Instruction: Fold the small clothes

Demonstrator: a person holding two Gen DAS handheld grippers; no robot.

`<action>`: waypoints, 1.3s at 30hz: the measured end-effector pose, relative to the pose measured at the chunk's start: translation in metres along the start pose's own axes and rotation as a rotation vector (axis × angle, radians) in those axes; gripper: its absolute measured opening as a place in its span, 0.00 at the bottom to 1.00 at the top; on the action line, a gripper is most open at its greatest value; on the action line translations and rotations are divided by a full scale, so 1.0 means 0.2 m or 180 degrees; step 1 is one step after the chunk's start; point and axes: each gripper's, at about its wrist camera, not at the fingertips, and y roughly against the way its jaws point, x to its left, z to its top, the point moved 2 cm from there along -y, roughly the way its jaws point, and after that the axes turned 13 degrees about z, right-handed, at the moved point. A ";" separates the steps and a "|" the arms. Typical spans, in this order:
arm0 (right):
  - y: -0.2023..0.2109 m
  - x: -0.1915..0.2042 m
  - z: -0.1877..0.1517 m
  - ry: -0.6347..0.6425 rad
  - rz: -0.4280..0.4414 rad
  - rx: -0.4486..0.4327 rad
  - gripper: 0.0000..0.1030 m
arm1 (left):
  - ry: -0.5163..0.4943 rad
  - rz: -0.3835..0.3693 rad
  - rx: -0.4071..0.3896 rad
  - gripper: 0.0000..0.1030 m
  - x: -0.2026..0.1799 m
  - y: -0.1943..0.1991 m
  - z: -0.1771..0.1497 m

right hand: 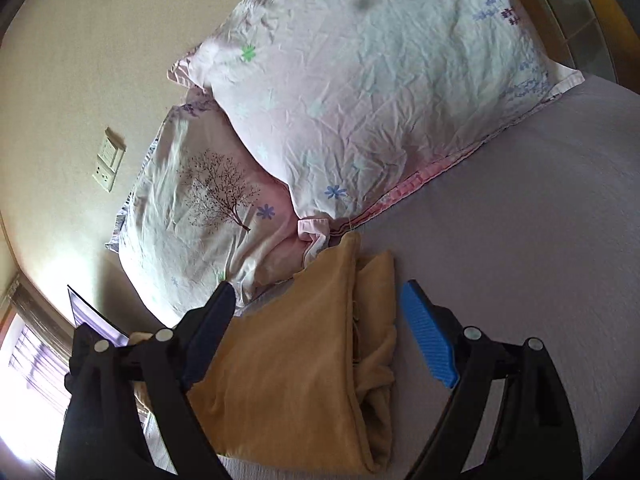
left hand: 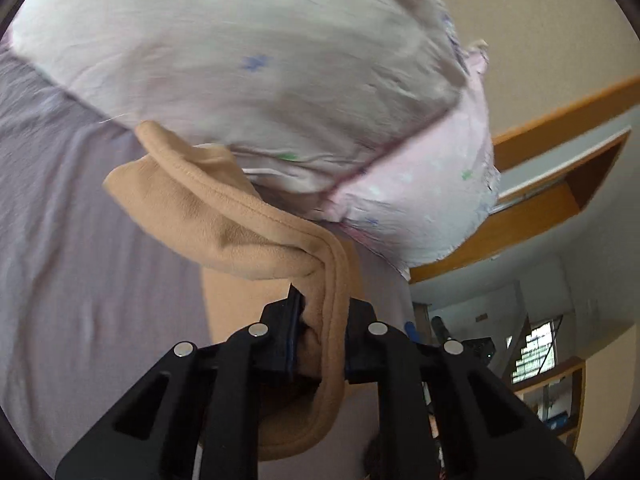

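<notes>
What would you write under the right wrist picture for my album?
Open right gripper above tan cloth on a grey bed beside flowery pillows.

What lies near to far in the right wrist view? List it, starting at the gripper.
right gripper, open → tan garment on the grey sheet → tree-print pillow → flowered pillow → wall.
</notes>
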 end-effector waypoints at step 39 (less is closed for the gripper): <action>-0.39 0.11 -0.20 -0.0054 0.0547 0.1284 0.34 | -0.0740 -0.0006 0.0233 0.34 -0.10 -0.37 -0.33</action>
